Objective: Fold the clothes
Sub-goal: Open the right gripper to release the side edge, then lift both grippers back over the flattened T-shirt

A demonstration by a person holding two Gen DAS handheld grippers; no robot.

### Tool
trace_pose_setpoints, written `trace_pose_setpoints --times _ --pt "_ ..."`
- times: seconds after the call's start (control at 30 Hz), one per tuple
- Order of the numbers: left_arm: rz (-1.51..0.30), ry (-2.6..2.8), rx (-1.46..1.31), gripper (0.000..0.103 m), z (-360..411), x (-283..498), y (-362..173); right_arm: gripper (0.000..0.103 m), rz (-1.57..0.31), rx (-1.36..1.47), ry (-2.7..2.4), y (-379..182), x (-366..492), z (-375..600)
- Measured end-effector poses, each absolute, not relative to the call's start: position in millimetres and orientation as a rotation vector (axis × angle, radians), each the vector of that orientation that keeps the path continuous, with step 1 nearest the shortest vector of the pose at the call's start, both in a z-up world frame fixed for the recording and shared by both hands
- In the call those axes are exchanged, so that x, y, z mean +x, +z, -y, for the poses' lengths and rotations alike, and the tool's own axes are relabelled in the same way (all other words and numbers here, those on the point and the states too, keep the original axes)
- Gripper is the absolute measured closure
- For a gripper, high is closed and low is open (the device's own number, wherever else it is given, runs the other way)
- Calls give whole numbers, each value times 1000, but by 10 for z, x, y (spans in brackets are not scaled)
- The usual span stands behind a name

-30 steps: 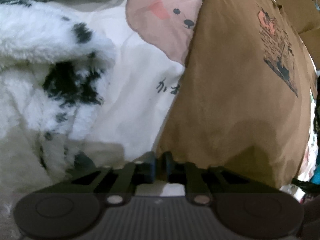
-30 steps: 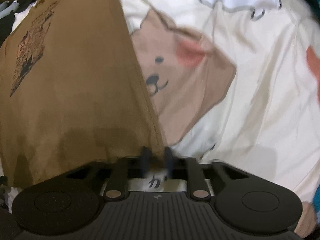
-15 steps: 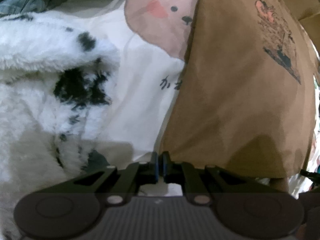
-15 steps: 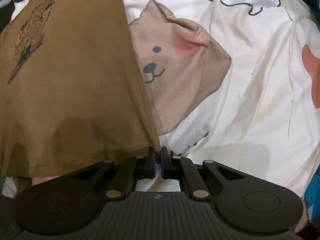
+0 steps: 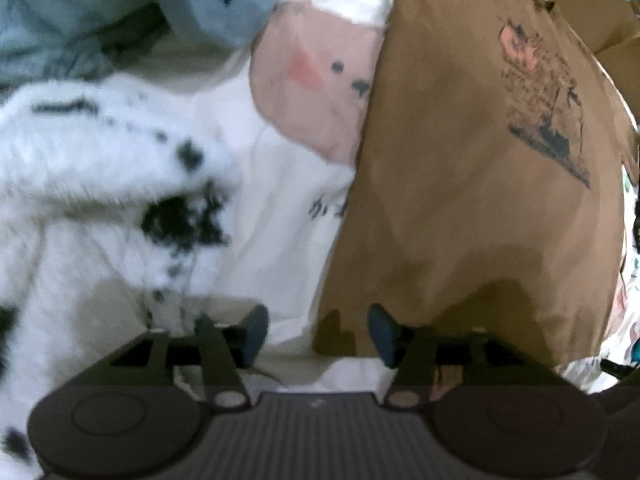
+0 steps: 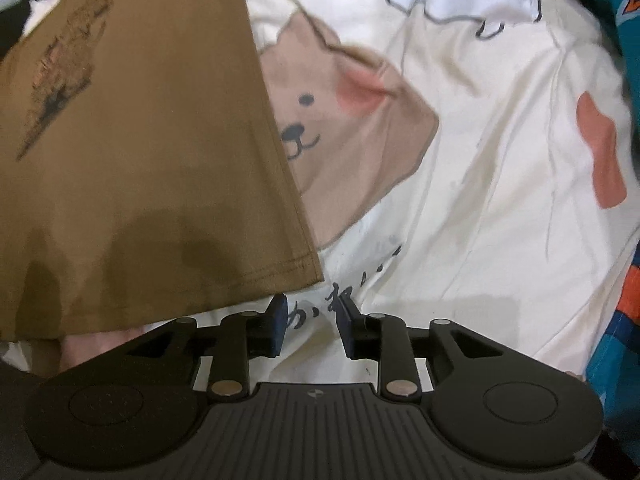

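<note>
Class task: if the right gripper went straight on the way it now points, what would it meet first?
Probably the cream printed bedsheet, at its black lettering just ahead of the open right gripper. The brown T-shirt corner lies slightly left of that line; depth is unclear.

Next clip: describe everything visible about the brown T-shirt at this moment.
The brown T-shirt is a soft knit, spread flat on the cartoon bear bedsheet with a stitched hem along its near edge. A dark and pink graphic print sits farther up the front. The fabric looks smooth, with shadows near the hem. Both grippers are open and hold nothing: the left gripper straddles one hem corner, and the right gripper sits just off the other. A fluffy spotted garment lies apart from it.
</note>
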State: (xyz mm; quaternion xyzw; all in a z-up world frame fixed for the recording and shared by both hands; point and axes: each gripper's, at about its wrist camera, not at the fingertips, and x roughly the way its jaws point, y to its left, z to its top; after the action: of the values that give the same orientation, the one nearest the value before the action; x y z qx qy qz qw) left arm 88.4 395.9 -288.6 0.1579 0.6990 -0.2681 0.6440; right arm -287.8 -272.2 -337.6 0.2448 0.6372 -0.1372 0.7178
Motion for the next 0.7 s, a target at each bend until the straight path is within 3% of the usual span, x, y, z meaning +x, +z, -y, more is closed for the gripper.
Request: trace_pose_setpoints --times 0.3,0.37,0.5,0.57,0.7 --pt "-1517 -643 360 39 -3923 1046 -2596 62 -1310 536 -329 -2988 -2754 3039" --pt "-1502 -648 360 39 -3866 1096 -2572 54 -1291 532 -342 -2972 -2695 3015" --pt "-1466 -657 360 39 -3751 1195 -2422 51 -1258 549 -359 -2924 -2554 3016" --pt "-1441 -660 362 37 -3691 1241 -2305 40 -1238 565 -358 -2839 -2561 3048" --pt "-1387 -679 372 34 -3579 1325 -2013 37 -1178 532 -384 -2633 -2570 3082"
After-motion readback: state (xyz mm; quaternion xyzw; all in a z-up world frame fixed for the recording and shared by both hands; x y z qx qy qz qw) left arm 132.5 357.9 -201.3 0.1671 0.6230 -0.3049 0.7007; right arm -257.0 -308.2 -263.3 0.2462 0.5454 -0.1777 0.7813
